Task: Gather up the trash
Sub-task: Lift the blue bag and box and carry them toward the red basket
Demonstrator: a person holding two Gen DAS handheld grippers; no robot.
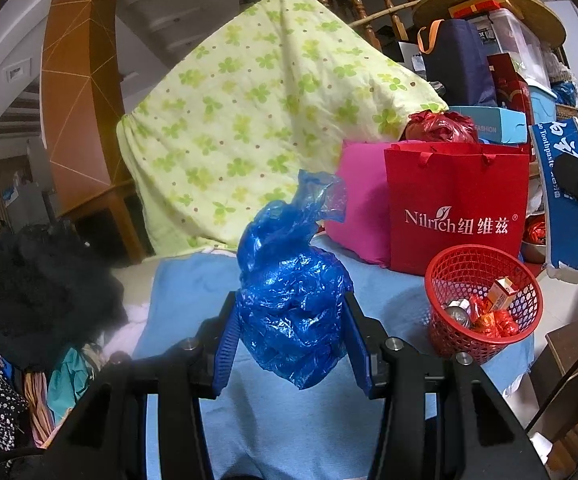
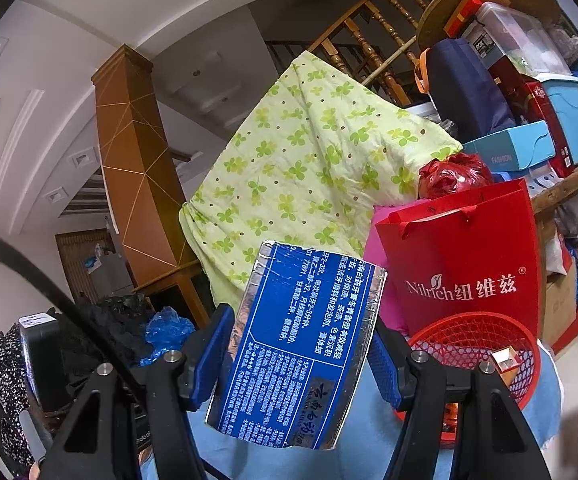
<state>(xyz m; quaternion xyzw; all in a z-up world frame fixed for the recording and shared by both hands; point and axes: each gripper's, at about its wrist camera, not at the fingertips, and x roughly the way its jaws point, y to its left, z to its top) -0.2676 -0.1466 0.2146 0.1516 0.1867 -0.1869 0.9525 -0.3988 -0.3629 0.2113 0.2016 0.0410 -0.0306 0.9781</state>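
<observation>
My left gripper (image 1: 291, 320) is shut on a crumpled blue plastic bag (image 1: 289, 292) and holds it above a light blue cloth (image 1: 289, 420). My right gripper (image 2: 299, 344) is shut on a torn blue toothpaste box (image 2: 297, 344) with white print. The box also shows in the left wrist view (image 1: 569, 200) at the far right. A red mesh basket (image 1: 485, 300) stands on the cloth to the right of the left gripper, with foil wrappers and a small carton inside. It also shows in the right wrist view (image 2: 485, 344), right of the box.
A red paper gift bag (image 1: 457, 204) and a pink cushion (image 1: 361, 208) stand behind the basket. A green clover quilt (image 1: 257, 120) hangs at the back. Dark clothes (image 1: 37, 280) are piled at the left. Boxes and bins (image 1: 505, 60) are stacked at the right.
</observation>
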